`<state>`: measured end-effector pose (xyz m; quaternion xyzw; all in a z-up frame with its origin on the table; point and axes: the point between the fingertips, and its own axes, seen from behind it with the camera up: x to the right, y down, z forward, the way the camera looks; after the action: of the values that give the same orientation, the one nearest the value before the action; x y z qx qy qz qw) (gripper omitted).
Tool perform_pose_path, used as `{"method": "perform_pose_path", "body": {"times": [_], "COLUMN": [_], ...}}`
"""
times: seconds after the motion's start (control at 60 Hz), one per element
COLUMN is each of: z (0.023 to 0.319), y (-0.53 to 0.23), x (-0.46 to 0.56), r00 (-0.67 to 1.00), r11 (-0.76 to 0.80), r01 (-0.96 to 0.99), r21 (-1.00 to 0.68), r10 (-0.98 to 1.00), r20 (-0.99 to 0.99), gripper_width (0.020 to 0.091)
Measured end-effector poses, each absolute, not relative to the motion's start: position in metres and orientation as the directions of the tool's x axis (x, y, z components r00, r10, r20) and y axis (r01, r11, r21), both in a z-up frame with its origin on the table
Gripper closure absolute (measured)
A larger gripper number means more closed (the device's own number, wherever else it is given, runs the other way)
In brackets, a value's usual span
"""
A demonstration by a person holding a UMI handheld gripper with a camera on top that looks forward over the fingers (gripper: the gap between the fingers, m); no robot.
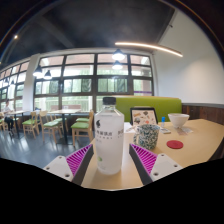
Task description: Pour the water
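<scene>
A clear plastic water bottle point(108, 138) with a white cap and a white label stands upright on the pale wooden table point(198, 146). It is between the fingers of my gripper point(110, 166), which is open, with a narrow gap showing at each side of the bottle. The magenta pads point(79, 160) flank its lower half. A patterned cup point(147, 135) stands just right of the bottle, a little beyond the right finger.
A red coaster point(175, 144) lies right of the cup, and a white bowl point(179, 121) sits farther back. A framed card point(143, 115) stands behind the cup. Green seating point(150, 104), chairs and large windows fill the room behind.
</scene>
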<state>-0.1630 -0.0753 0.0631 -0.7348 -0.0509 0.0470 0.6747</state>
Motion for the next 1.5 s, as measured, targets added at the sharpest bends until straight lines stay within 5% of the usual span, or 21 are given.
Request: {"method": "perform_pose_path", "body": {"times": [0.133, 0.183, 0.433, 0.567, 0.8, 1.017, 1.117, 1.217, 1.5], "z": [0.071, 0.066, 0.069, 0.066, 0.129, 0.184, 0.201, 0.183, 0.182], "y": [-0.045, -0.037, -0.032, -0.029, -0.013, 0.037, 0.035, 0.060, 0.024], "x": [-0.168, -0.174, -0.181, -0.180, -0.201, -0.188, -0.182, -0.173, -0.170], "r00": [0.996, 0.995, 0.992, 0.985, 0.911, 0.342, -0.071, -0.365, -0.558], "r11": [-0.055, -0.060, -0.019, -0.070, -0.133, -0.261, -0.306, -0.346, -0.272], "r01": [-0.025, -0.025, 0.043, 0.043, -0.303, -0.882, -0.952, -0.883, -0.799], "r21": [-0.998, -0.998, -0.999, -0.997, -0.944, -0.392, 0.021, 0.316, 0.536], "r10": [0.084, 0.091, 0.120, 0.167, 0.251, 0.217, 0.153, 0.086, 0.005], "r20": [-0.029, -0.030, 0.041, 0.031, -0.328, -0.914, -0.986, -0.927, -0.830], "gripper_width": [0.0302, 0.0547, 0.0671, 0.0683, 0.0681, 0.0681, 0.0682, 0.0671, 0.0669]}}
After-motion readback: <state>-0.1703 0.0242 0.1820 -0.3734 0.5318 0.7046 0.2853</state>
